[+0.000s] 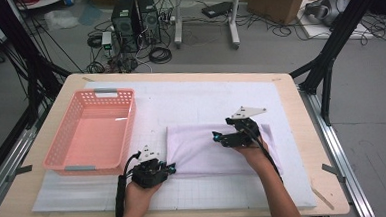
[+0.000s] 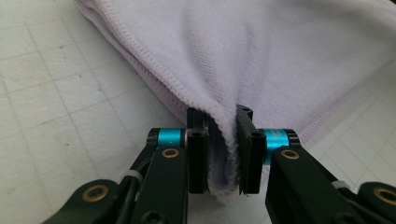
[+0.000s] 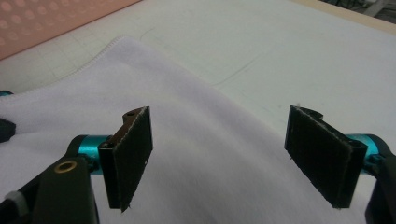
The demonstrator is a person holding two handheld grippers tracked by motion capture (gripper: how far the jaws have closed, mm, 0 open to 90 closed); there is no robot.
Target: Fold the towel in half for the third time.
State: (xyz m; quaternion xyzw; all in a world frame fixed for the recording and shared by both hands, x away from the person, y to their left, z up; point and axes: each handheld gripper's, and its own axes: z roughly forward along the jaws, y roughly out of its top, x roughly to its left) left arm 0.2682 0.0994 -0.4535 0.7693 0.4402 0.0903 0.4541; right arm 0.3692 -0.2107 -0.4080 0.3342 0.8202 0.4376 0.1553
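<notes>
Folded lilac towel (image 1: 218, 149), soft terry w/ stitched hem, lies on desk (image 1: 302, 133) mat. Left hand-held gripper (image 2: 223, 154) pinches its near-left corner. Right hand-held gripper (image 3: 233, 158) hovers over towel's middle, jaws wide apart. Pink perforated plastic basket (image 1: 89, 129) left.

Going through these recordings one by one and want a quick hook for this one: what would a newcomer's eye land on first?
Probably the folded lilac towel on the white grid mat, with the left gripper shut on its near left corner, the cloth bunched between the pads. Next, the right gripper held over the middle of the towel, jaws wide apart with nothing between them. Then the empty pink basket at the table's left.
</notes>
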